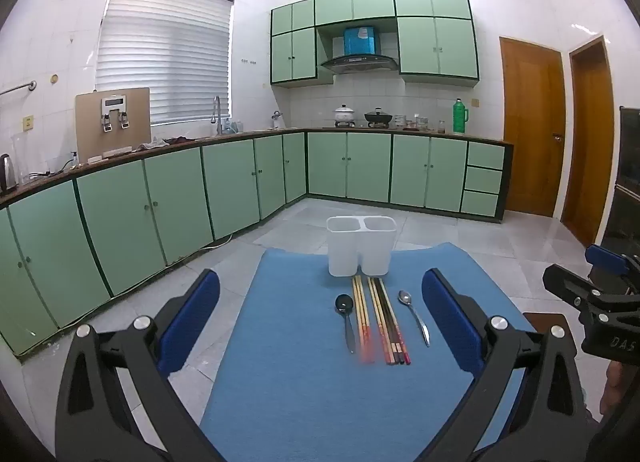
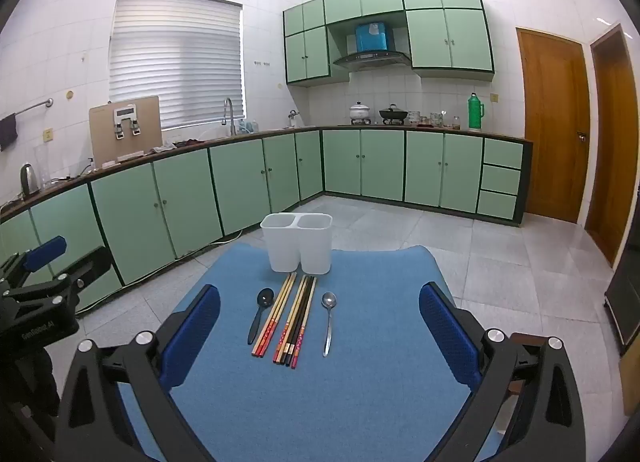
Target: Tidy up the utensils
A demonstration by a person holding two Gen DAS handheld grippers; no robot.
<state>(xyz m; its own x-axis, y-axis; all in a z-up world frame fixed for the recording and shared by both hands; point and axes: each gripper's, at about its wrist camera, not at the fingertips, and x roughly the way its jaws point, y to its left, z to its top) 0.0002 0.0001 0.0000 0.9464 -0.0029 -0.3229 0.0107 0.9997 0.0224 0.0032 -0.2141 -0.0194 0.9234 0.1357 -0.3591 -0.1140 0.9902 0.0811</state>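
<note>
A white two-compartment utensil holder (image 1: 361,245) (image 2: 297,242) stands upright at the far end of a blue mat (image 1: 312,382) (image 2: 360,382); both compartments look empty. In front of it lie a black spoon (image 1: 346,318) (image 2: 259,314), several chopsticks (image 1: 380,322) (image 2: 290,320) in two bundles, and a silver spoon (image 1: 414,316) (image 2: 328,320). My left gripper (image 1: 320,322) hovers open above the near mat, nothing between its blue pads. My right gripper (image 2: 319,332) is likewise open and holds nothing. Each gripper shows at the edge of the other's view.
The mat covers a small table with tiled floor (image 2: 500,262) around it. Green cabinets (image 1: 160,206) run along the left and back walls under a cluttered counter. Two wooden doors (image 2: 556,126) stand at the right. A dark appliance (image 1: 628,190) is at the far right.
</note>
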